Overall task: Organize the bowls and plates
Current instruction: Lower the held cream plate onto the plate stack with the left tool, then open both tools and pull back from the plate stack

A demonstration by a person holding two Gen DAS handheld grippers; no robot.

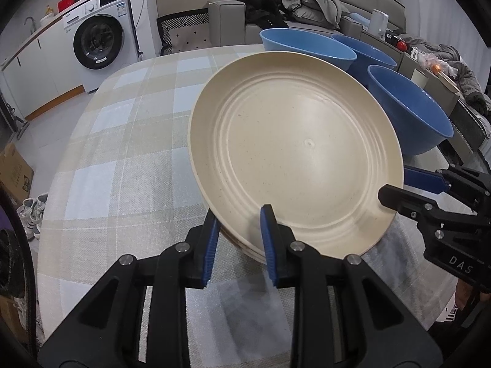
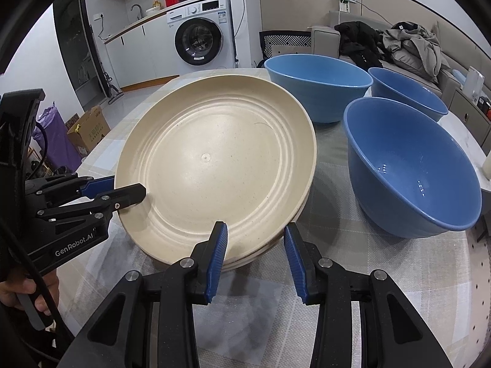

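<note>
I have both tools on the near rim of the top cream plate (image 2: 214, 159), which sits on a stack on the table (image 1: 122, 153): left tool (image 1: 242, 239) clamped on it, right tool (image 2: 256, 254) straddling it, grip unclear. Blue bowls (image 2: 411, 168) wait beside.

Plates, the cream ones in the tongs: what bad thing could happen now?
1. The left tongs and right tongs pinch the stacked plates only at the near rim, so if lifted, the plates might tip or slide apart.
2. The nearest blue bowl sits close beside the stack; a sideways swing could knock it.
</note>
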